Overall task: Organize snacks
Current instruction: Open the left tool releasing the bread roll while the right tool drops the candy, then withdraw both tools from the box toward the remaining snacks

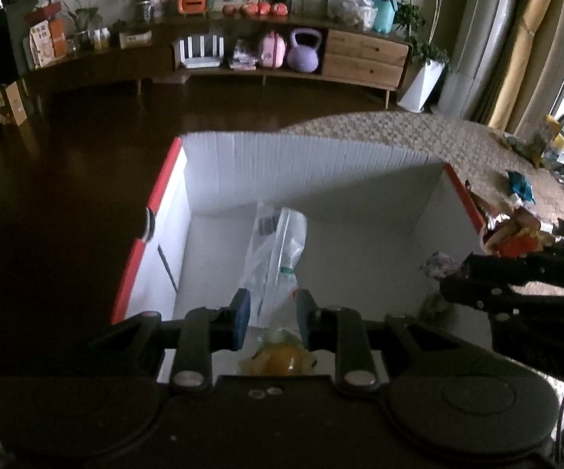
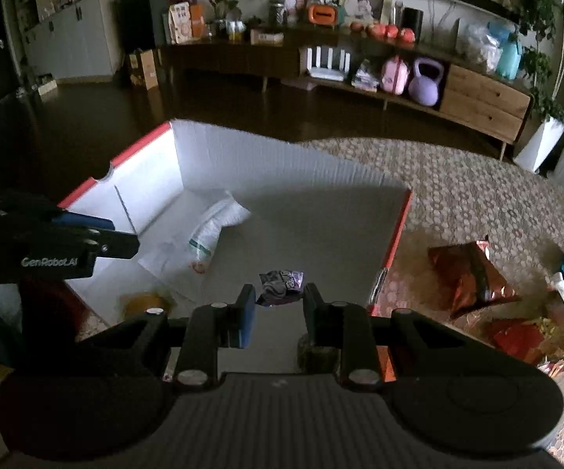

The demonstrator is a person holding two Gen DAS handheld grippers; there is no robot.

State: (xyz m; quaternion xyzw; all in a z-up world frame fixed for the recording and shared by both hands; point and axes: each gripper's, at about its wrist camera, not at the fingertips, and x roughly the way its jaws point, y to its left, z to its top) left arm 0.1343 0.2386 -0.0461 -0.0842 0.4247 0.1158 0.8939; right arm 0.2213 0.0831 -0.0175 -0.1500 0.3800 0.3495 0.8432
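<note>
Rug (image 2: 457, 195) w/ one box (image 2: 282, 156), two packets inside (image 2: 219, 222) (image 2: 282, 281).

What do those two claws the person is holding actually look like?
Both are matte black plastic. Each claw, left and right, has two flat fingers faced with blue pads, on hinged bars with silver rivets. White "GenRobot.AI" lettering marks the left claw's side. No sleeves or cables clearly show.

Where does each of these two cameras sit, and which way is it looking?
Left wrist: on the left gripper, looking down into the box at a clear bag; the right gripper shows at right.
Right wrist: on the right gripper, looking down over a purple packet; the left gripper shows at left.
Shared: box, sideboard, rug.
</note>
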